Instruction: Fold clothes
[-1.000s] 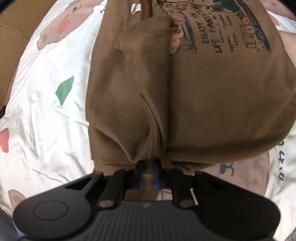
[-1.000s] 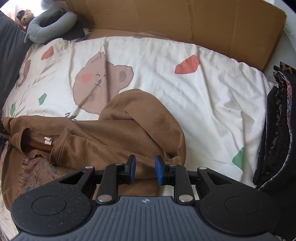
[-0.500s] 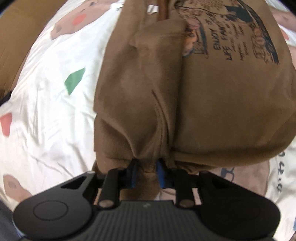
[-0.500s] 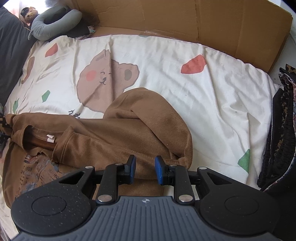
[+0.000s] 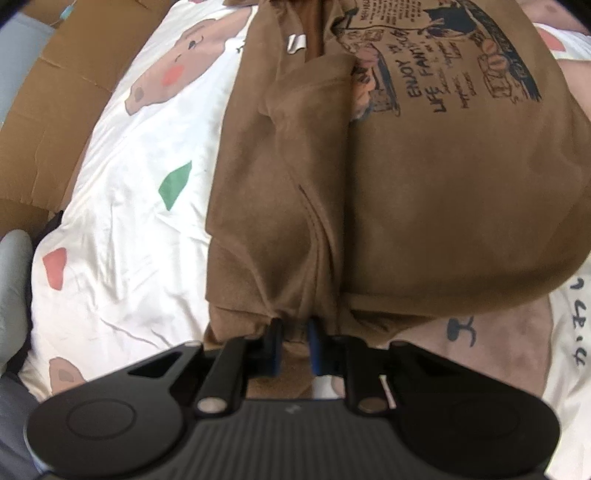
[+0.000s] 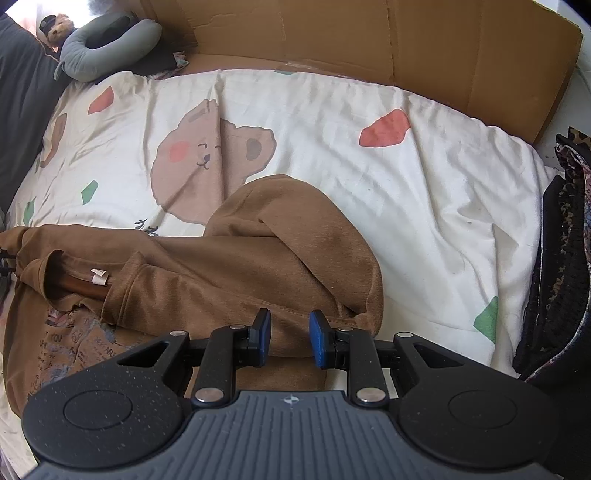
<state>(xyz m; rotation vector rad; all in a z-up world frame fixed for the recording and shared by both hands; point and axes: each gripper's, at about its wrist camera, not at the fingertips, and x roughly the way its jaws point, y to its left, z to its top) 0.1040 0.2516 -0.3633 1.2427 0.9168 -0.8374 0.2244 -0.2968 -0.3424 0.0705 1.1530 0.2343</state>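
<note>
Grippers come first in both wrist views, each tilted steeply down toward the bed. The left gripper [image 5: 294, 345] pinches a bunched fold at the hem edge of the brown sweatshirt [image 5: 424, 206]; its blue pads [image 5: 275, 347] press cloth between them, and its jaws have just been closing a little on that fold. The right gripper [image 6: 290, 341] hangs over the sweatshirt [image 6: 229, 280] at the folded sleeve, its blue pads [image 6: 317, 341] parted with a clear gap; brown fabric shows in that gap, but whether the pads press on it cannot be told.

The sweatshirt lies spread on the bed sheet [image 6: 424, 192], print side up, with dark lettering and a drawing on the chest [image 5: 436, 70], a small white label [image 6: 99, 276] at the collar, and one sleeve doubled across the body.

The sheet is cream, wrinkled, printed with bear faces [image 6: 210, 158] and red and green shapes. Brown cardboard [image 6: 406, 40] stands along the far edge. A grey neck pillow [image 6: 107, 51] and a small teddy bear [image 6: 59, 27] lie in the far left corner, and dark patterned clothing [image 6: 561, 266] is heaped at the right edge.
</note>
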